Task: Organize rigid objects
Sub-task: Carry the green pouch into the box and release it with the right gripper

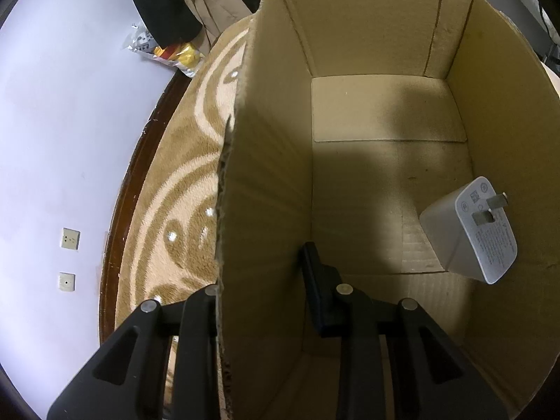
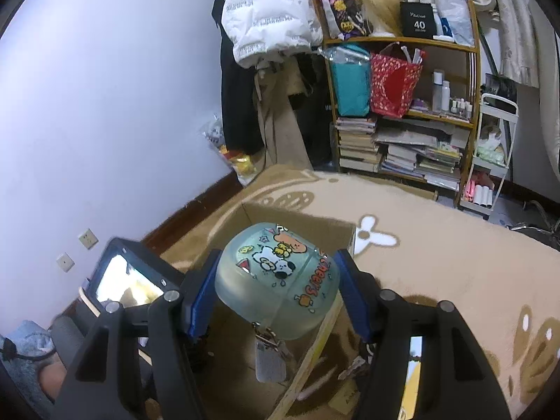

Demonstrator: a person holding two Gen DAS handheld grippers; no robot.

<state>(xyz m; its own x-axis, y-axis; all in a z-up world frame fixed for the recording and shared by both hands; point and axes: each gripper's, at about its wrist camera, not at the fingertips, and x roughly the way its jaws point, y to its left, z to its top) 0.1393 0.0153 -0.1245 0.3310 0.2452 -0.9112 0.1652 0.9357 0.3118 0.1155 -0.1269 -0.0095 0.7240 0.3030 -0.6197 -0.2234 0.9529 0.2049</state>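
Note:
An open cardboard box [image 1: 367, 35] stands on a patterned carpet. My left gripper [image 1: 259, 273] straddles the box's left wall, one finger inside [image 1: 318, 280] and the other hidden outside, shut on that wall. A white charger plug [image 1: 469, 231] lies inside, against the right wall. In the right wrist view, my right gripper [image 2: 276, 287] is shut on a translucent green container [image 2: 276, 280] with cartoon stickers, held above the cardboard box [image 2: 301, 220]. A metal clip and grey tag [image 2: 269, 353] hang beneath the container.
A beige and brown carpet [image 2: 437, 266] covers the floor up to a dark skirting board [image 1: 140, 161] and a white wall. A crowded bookshelf [image 2: 402, 105], hanging coats [image 2: 266, 17] and a white trolley [image 2: 493, 154] stand at the back. A snack bag [image 1: 164, 49] lies near the wall.

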